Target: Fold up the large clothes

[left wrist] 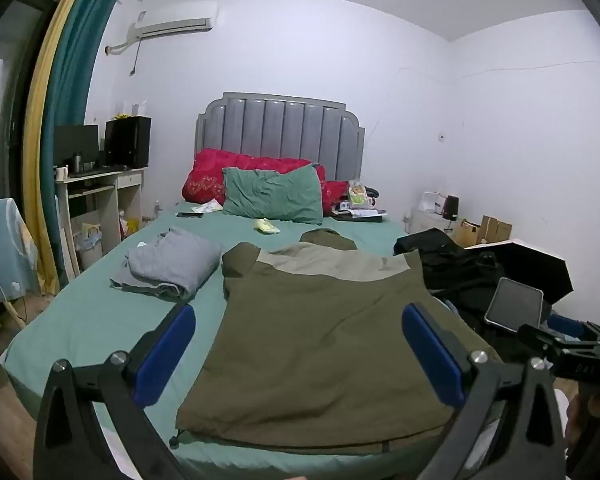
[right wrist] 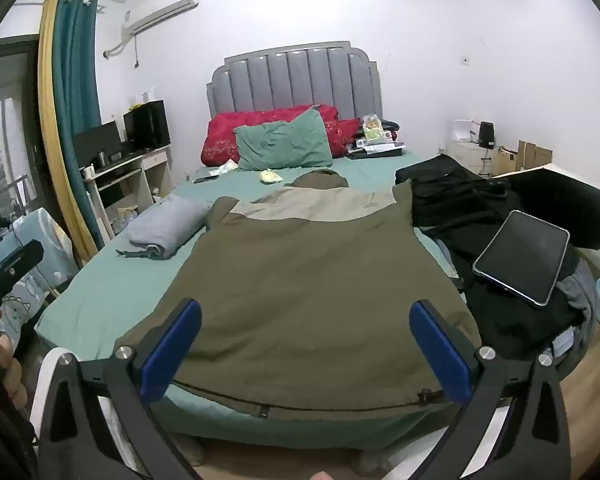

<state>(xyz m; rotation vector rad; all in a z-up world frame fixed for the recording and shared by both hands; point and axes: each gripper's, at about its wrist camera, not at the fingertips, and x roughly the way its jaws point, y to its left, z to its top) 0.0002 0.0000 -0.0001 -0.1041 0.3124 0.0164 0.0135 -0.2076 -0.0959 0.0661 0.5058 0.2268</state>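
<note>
Olive jacket (left wrist: 324, 344) spread flat, back up, on the green-sheeted bed (left wrist: 92, 320), hem at the foot edge, hood (left wrist: 330, 238) toward the grey headboard (left wrist: 280, 128); long axis thus foot-to-head, straight ahead of both claws. Paler yoke panel (left wrist: 332, 266) across the shoulders, sleeves apparently tucked under. Left gripper (left wrist: 300, 356) wide apart, blue pads (left wrist: 166, 360) empty, poised above the hem toward the jacket's left corner and its drawcord toggle (left wrist: 175, 440). Right gripper (right wrist: 306, 354) likewise wide and empty, above the hem toward the right corner, toggle (right wrist: 422, 394) just beside its right pad. Each claw about equally near its own hem corner, hem lying directly below and ahead; probable next move a paired pinch of the hem and a carry toward the hood, hence fold line across the long axis. Left of the jacket, near but apart: folded grey garment (left wrist: 168, 268). Right of the jacket, touching or nearly so: heap of black clothes (right wrist: 460, 208) bearing a dark-screened tablet (right wrist: 522, 258). Beyond the hood: green pillow (left wrist: 274, 196) against a red quilt (left wrist: 208, 176), small clutter (left wrist: 358, 204) near the headboard. Far left of the jacket: desk (left wrist: 100, 188) with monitor (left wrist: 76, 144), teal curtain (left wrist: 72, 80), wall air conditioner (left wrist: 176, 20). No legible brand, label or writing anywhere on the jacket or surroundings; lettering on the clutter too small to read.
</note>
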